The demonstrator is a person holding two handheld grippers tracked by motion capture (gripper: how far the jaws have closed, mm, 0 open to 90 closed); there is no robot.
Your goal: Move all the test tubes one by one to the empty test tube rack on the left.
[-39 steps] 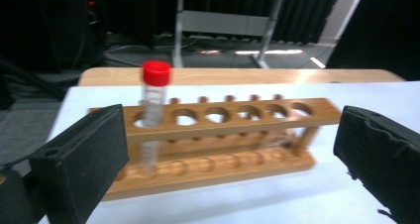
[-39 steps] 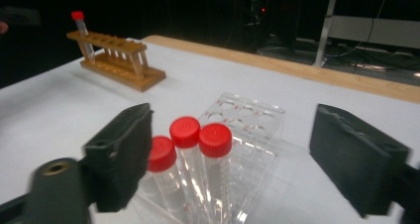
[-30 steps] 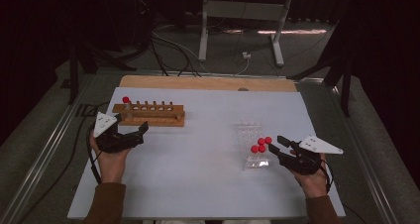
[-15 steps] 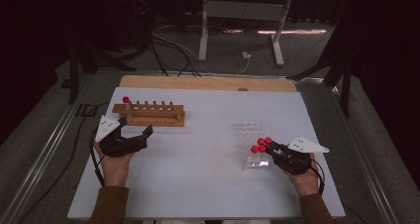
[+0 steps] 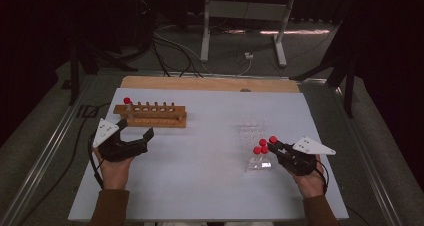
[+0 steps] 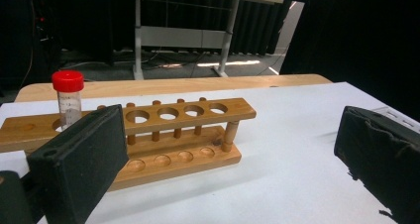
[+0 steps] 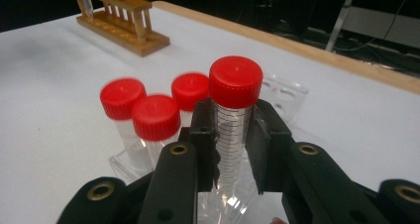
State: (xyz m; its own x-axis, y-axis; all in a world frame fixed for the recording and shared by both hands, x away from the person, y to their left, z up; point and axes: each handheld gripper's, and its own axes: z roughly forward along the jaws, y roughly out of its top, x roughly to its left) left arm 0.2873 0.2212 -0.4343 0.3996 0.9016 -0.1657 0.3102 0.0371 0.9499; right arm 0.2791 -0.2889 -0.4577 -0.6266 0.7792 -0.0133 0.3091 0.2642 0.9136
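My right gripper (image 5: 274, 146) (image 7: 233, 122) is shut on a clear, graduated tube with a red cap (image 5: 273, 139) (image 7: 235, 80), which stands upright at the right side of a clear plastic rack (image 5: 251, 129). Three more red-capped tubes (image 7: 156, 117) stand in that rack just left of the held one. My left gripper (image 5: 136, 129) (image 6: 233, 154) is open and holds nothing, just in front of a wooden tube rack (image 5: 152, 117) (image 6: 173, 135). One red-capped tube (image 5: 127, 102) (image 6: 68, 92) stands in the wooden rack's left end hole.
Both racks sit on a white table sheet (image 5: 200, 166). A wooden board (image 5: 210, 83) lies along its far edge. Beyond it are a metal stand (image 5: 245, 16) and cables on the floor.
The right gripper has moved left to the clear rack and its jaws have closed on the rightmost tube. The left gripper has stayed open and barely shifted.
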